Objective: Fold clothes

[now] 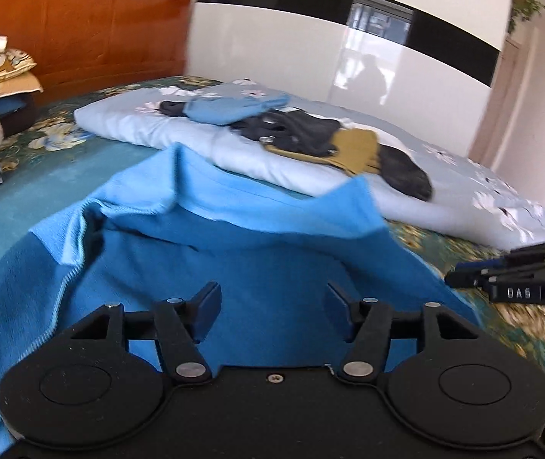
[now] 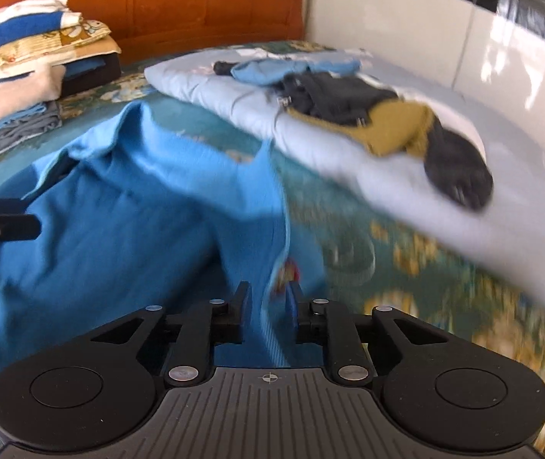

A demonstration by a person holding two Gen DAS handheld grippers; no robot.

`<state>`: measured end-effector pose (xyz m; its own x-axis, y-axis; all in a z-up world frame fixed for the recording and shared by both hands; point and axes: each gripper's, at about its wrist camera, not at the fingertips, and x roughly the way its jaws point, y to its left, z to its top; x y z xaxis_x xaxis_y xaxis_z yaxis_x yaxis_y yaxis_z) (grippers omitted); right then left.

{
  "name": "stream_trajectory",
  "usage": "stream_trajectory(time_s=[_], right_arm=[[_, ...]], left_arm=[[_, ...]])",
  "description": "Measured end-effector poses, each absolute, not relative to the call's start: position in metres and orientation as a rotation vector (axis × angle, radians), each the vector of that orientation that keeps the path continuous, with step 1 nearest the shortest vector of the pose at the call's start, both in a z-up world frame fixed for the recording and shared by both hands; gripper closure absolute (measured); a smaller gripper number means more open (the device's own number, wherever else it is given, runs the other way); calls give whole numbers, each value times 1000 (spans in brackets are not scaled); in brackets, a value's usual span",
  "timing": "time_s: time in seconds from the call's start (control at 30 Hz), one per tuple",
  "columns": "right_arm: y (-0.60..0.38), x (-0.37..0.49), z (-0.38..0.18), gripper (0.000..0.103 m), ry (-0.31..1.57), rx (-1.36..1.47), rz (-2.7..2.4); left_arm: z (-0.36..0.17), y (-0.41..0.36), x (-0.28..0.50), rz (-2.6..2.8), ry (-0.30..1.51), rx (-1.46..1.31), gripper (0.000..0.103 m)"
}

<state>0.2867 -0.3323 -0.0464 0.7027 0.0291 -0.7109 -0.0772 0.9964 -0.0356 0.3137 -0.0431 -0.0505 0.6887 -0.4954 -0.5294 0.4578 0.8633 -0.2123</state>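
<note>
A bright blue garment (image 1: 234, 260) lies spread on the bed, its collar end raised toward the far side. My left gripper (image 1: 272, 306) is open just above the blue cloth, nothing between its fingers. My right gripper (image 2: 268, 302) is nearly closed around the garment's right edge (image 2: 268, 329); the cloth runs between its fingers. The garment also fills the left half of the right wrist view (image 2: 119, 222). The right gripper shows at the right edge of the left wrist view (image 1: 452, 279), and the left gripper (image 2: 37, 225) at the left edge of the right wrist view.
A pale blue folded quilt (image 1: 444, 199) lies across the far side, carrying a heap of unfolded clothes (image 1: 310, 134) in black, mustard and light blue. Stacks of folded laundry (image 2: 31, 72) stand at the orange headboard (image 2: 180, 4). A white wardrobe (image 1: 349, 57) stands behind the bed.
</note>
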Motion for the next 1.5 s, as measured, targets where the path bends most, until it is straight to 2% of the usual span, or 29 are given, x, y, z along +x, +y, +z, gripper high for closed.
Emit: stream_trajectory(time_s=[0.27, 0.5, 0.73, 0.87, 0.97, 1.0, 1.1, 1.2, 1.5], right_arm=[[-346, 188, -72, 61, 872, 84, 32], [-339, 154, -101, 60, 922, 261, 74], [-334, 168, -119, 60, 868, 393, 74], [-334, 174, -121, 62, 838, 450, 95], [-335, 179, -123, 73, 817, 501, 101], [-336, 179, -123, 80, 811, 506, 96], [-344, 179, -120, 92, 782, 516, 81], [-367, 172, -106, 95, 717, 537, 53], [-459, 137, -39, 96, 509, 499, -200]], left_arm=[[-51, -52, 253, -504, 620, -33, 44], [-65, -67, 219, -532, 624, 72, 44], [-79, -69, 206, -502, 626, 193, 42], [-81, -56, 207, -453, 641, 156, 39], [-81, -51, 210, -427, 652, 133, 39], [-81, -50, 210, -424, 653, 128, 39], [-80, -49, 209, -424, 650, 130, 38], [-81, -49, 209, -419, 654, 140, 38], [-78, -46, 214, -404, 653, 115, 38]])
